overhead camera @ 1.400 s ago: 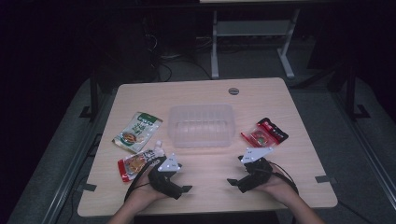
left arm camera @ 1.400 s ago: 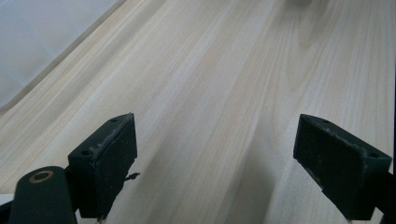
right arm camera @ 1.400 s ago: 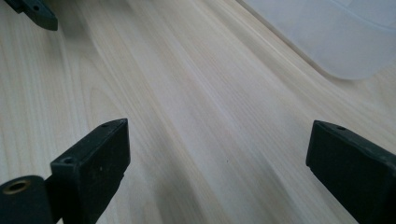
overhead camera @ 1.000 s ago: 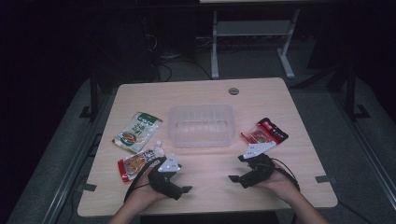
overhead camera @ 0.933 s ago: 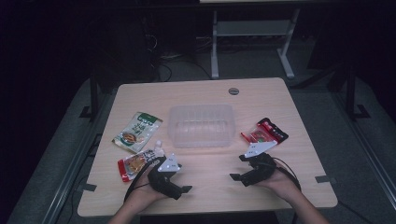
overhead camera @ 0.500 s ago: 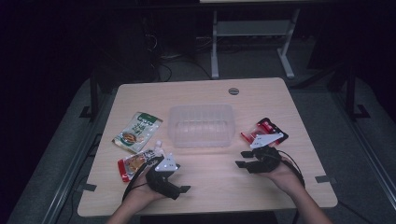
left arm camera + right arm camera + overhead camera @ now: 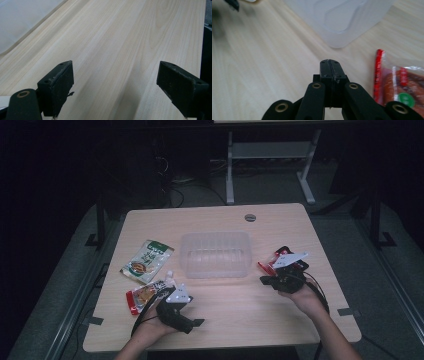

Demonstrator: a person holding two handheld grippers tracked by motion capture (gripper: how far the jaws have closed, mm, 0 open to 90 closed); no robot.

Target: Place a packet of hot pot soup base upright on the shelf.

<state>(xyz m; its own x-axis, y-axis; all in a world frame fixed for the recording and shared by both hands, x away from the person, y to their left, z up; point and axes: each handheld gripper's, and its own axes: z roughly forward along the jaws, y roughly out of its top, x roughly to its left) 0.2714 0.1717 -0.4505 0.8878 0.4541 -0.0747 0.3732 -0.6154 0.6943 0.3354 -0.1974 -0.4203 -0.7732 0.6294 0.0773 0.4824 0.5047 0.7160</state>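
The left tool [image 7: 176, 312] rests low on the bench [image 7: 235, 315], jaws spread wide with bare wood between them. Just past it lies a red-edged snack pouch [image 7: 146, 294], and beyond that a green one [image 7: 147, 260]; both look thin, light and crinkly.

In the middle stands the clear plastic tub [image 7: 216, 254], empty, rigid but thin-walled, probably easy to nudge.

The right tool [image 7: 329, 65] has just been closing and its jaws now sit pressed together with nothing between them. The red pouch [image 7: 399, 85] lies flat on the bench right beside its tip, on the side away from the tub. I would judge that pouch light, soft and slick, its film likely to slide under a pad. The sealed red edge strip nearest the tool looks the firmest place to pinch.
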